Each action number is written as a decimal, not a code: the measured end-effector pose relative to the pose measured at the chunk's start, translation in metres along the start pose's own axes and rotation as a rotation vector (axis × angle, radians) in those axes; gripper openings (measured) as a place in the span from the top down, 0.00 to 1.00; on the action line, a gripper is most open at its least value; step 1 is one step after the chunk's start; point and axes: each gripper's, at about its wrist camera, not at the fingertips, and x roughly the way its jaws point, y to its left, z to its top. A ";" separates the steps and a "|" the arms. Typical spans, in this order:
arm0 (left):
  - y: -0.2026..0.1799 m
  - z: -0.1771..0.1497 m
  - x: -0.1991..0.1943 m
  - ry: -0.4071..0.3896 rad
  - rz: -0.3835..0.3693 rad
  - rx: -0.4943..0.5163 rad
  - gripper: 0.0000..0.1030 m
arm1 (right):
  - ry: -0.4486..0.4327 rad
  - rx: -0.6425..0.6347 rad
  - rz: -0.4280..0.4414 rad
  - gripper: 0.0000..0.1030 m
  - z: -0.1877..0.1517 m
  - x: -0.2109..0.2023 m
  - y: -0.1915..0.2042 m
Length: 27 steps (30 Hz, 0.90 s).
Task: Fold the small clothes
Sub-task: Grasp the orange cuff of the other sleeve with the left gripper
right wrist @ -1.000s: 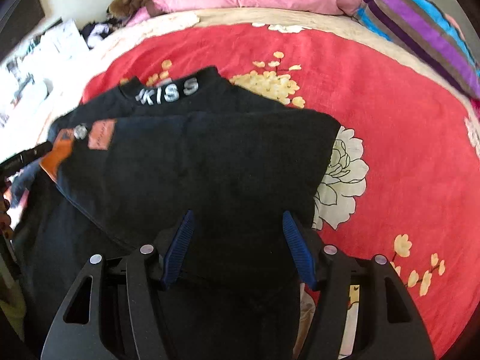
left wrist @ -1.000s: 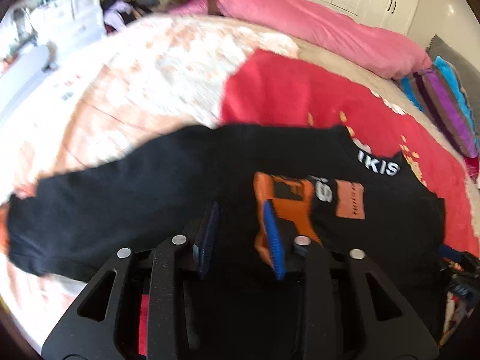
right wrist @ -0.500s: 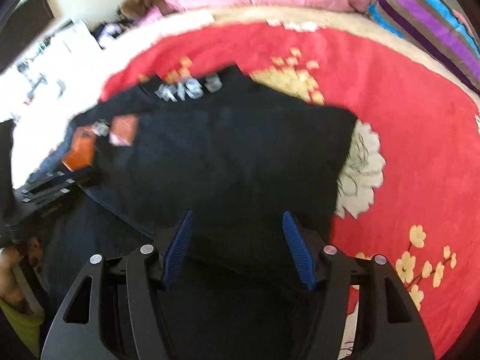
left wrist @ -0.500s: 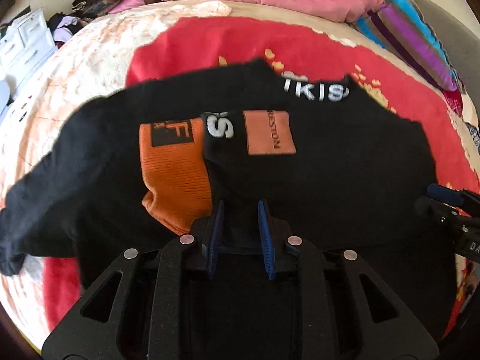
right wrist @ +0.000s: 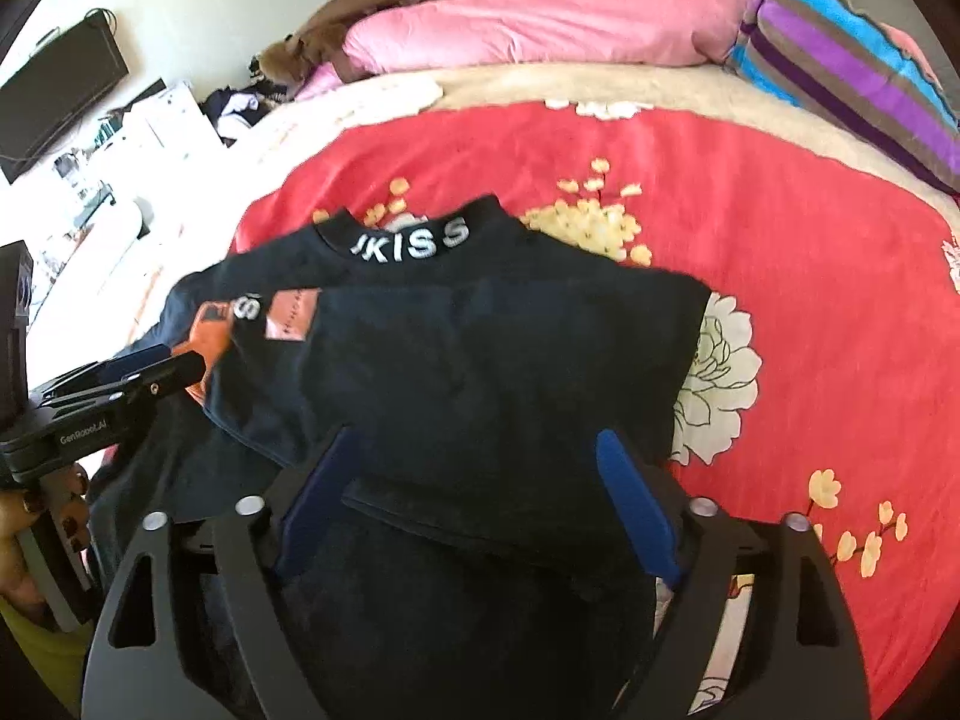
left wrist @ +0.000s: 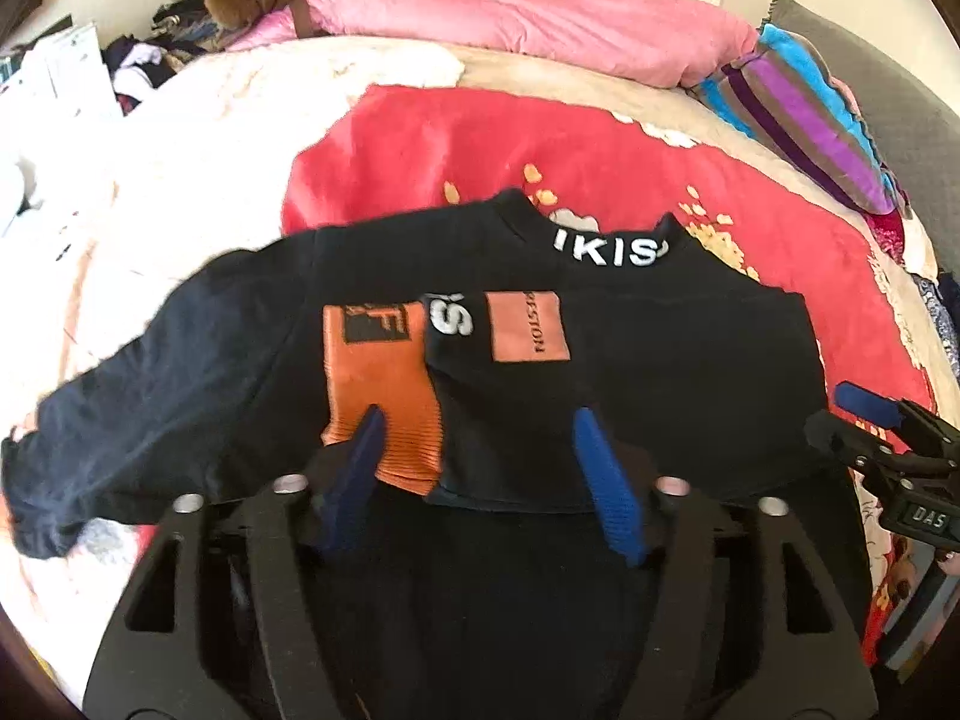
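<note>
Black top (left wrist: 630, 372) was found laid on the red blanket (left wrist: 456, 150), one sleeve folded across (orange cuff uppermost); left gripper (left wrist: 480, 468) and right gripper (right wrist: 474, 498) had just been spread wide, nothing pinched; other sleeve judged next.

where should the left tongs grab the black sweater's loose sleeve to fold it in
Grip the sleeve near its cuff end, where it trails off the black sweater onto the pale bedspread. Come from the outer, left side, low along the bed. It lies flat and stretched outward, so that free end lifts clear and can be carried across the body. The left tongs stand open above the orange cuff.
</note>
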 end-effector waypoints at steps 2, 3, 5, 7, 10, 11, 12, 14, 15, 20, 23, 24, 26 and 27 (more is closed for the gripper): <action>0.002 0.001 -0.006 -0.009 -0.002 -0.005 0.25 | -0.025 -0.007 -0.005 0.14 0.001 -0.006 0.003; 0.003 0.001 -0.009 -0.013 0.000 -0.006 0.22 | -0.045 -0.013 -0.014 0.10 0.002 -0.009 0.005; 0.007 0.002 -0.013 -0.016 0.010 -0.006 0.17 | -0.076 -0.024 -0.016 0.09 0.005 -0.015 0.010; 0.011 0.001 -0.018 -0.018 0.014 -0.012 0.14 | -0.094 -0.029 -0.017 0.07 0.006 -0.017 0.013; 0.020 -0.001 -0.025 -0.021 0.019 -0.031 0.10 | -0.123 -0.039 -0.021 0.06 0.006 -0.023 0.018; 0.024 -0.002 -0.028 -0.023 0.023 -0.040 0.10 | -0.133 -0.045 -0.029 0.06 0.006 -0.026 0.021; 0.027 -0.002 -0.030 -0.027 0.029 -0.047 0.10 | -0.142 -0.047 -0.033 0.06 0.006 -0.028 0.022; 0.035 -0.005 -0.037 -0.040 0.047 -0.063 0.09 | -0.154 -0.053 -0.028 0.05 0.005 -0.032 0.027; 0.040 -0.006 -0.041 -0.047 0.055 -0.075 0.09 | -0.159 -0.058 -0.023 0.05 0.005 -0.034 0.031; 0.070 -0.012 -0.056 -0.063 0.091 -0.156 0.09 | -0.163 -0.105 -0.014 0.05 -0.001 -0.034 0.056; 0.096 -0.018 -0.064 -0.060 0.105 -0.225 0.09 | -0.157 -0.136 -0.001 0.05 -0.006 -0.031 0.074; 0.107 -0.021 -0.067 -0.062 0.113 -0.253 0.09 | -0.156 -0.145 0.000 0.05 -0.007 -0.030 0.078; 0.124 -0.026 -0.071 -0.059 0.132 -0.298 0.09 | -0.155 -0.169 0.006 0.05 -0.009 -0.029 0.089; 0.136 -0.029 -0.073 -0.054 0.140 -0.329 0.09 | -0.154 -0.183 0.008 0.05 -0.011 -0.029 0.095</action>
